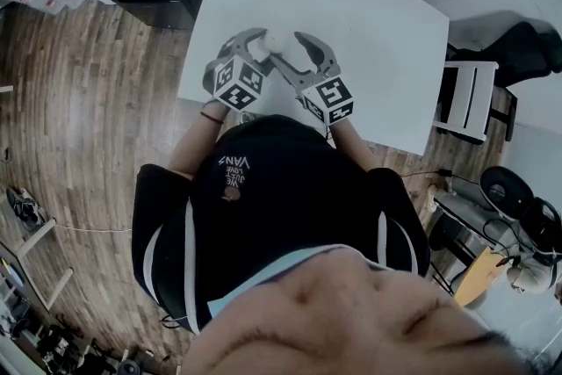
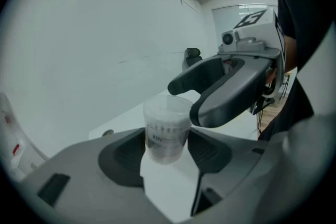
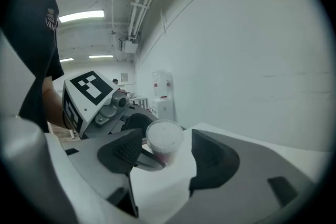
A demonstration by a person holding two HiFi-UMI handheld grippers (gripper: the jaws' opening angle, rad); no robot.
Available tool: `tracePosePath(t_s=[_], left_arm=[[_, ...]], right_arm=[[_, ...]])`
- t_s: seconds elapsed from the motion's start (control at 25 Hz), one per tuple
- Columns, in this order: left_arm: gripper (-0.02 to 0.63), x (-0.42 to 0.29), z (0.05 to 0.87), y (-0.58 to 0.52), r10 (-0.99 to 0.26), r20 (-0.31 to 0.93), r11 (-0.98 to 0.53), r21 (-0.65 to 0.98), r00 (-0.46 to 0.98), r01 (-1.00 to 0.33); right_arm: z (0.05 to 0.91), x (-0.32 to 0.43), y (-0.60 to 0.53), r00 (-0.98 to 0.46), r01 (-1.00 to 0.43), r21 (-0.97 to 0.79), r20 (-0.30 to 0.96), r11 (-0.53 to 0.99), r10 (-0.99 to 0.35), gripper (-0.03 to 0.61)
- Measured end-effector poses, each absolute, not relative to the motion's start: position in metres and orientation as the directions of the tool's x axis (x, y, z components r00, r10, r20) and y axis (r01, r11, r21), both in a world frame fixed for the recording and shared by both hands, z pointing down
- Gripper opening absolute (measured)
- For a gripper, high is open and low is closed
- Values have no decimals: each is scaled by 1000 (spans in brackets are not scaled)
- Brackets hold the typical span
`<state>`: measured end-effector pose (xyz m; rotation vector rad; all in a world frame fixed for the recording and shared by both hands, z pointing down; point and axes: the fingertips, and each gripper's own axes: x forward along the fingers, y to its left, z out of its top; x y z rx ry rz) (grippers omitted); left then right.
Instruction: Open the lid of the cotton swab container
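While the left claw (image 2: 167, 150) grips it, the container (image 2: 167, 126) looks translucent, cylindrical.

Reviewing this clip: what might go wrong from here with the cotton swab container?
1. The left tool pinches the container by its clear body. That wall may flex or slip once the lid is pulled.
2. The right tool is open around the lid, with more gap on one side. Closing off-centre could tip the container or knock it out of the left tool's grip.
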<state>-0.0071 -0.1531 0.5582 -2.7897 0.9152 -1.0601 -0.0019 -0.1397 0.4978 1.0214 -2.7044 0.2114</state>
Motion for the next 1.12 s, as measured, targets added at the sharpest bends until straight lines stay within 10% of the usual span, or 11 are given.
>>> tracePosePath(t_s=[1.12], left_arm=[[258, 3, 557, -150, -536, 604, -837, -288, 590, -466]], right_arm=[[500, -5, -145, -744, -623, -9, 317, 782, -589, 258]])
